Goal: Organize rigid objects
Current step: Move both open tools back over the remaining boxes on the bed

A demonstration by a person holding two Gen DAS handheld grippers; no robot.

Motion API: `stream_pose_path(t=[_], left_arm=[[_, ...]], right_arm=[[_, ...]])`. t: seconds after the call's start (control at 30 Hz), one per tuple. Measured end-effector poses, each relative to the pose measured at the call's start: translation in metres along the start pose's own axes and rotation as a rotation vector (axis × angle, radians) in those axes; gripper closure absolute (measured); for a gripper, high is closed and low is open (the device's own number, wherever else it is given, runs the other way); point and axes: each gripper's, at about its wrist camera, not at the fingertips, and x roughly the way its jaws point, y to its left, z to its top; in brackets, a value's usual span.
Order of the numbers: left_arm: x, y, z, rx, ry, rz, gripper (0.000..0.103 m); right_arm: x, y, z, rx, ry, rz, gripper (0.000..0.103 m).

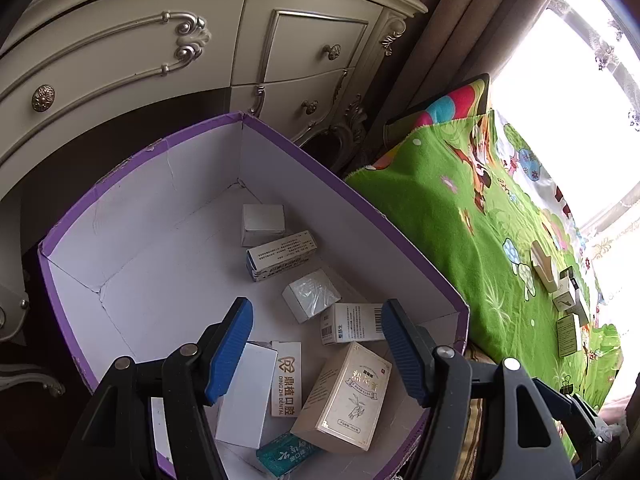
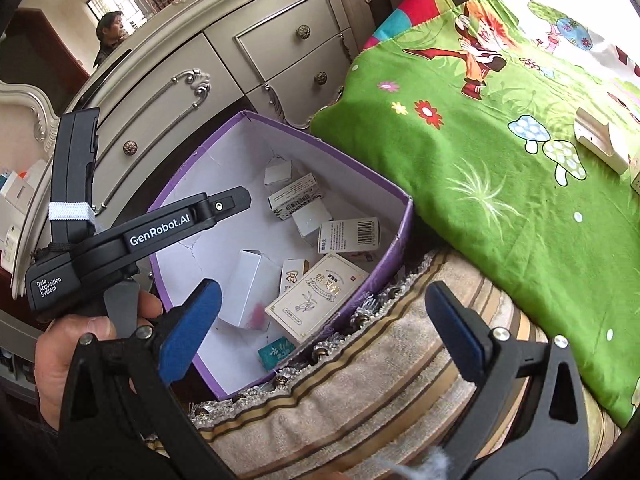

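A purple cardboard box [image 1: 352, 196] with a white inside holds several small cartons, among them a beige carton [image 1: 344, 396], a teal pack [image 1: 286, 456] and a barcode carton [image 1: 352, 324]. My left gripper [image 1: 316, 354] is open and empty, held above the box's near end. My right gripper [image 2: 320, 332] is open and empty, over the box's near rim [image 2: 400, 236] and the striped cushion [image 2: 360, 400]. The left gripper's body [image 2: 160, 228] shows in the right wrist view, above the box. More small cartons [image 1: 566, 312] lie on the green blanket [image 1: 460, 208].
A cream dresser [image 1: 160, 60] with drawers stands behind the box. A white holder [image 2: 600, 144] lies on the green blanket [image 2: 480, 160]. A curtain [image 1: 448, 40] and a bright window are at the far right. A mirror shows a person [image 2: 110, 32].
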Motion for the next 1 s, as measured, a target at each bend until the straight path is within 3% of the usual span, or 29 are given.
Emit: stream_pose_path(t=[0.27,0.53,0.83,1.0], left_arm=[[0.004,-0.038,-0.008,0.077,0.020,-0.014,0.036],[0.002,-0.072,-0.013,0.138,0.021,-0.024,0.035],[0.006,-0.107,-0.022,0.208,0.037,-0.035,0.035],[0.007,-0.126,-0.025,0.246,0.044,-0.047,0.035]], right_arm=[[-0.041,-0.060,-0.008,0.025,-0.065,-0.154,0.001],[-0.075,-0.143,-0.025,0.105,-0.094,-0.400,0.001],[-0.112,-0.221,-0.050,0.171,-0.117,-0.468,0.001],[-0.115,-0.247,-0.059,0.219,-0.109,-0.439,0.008]])
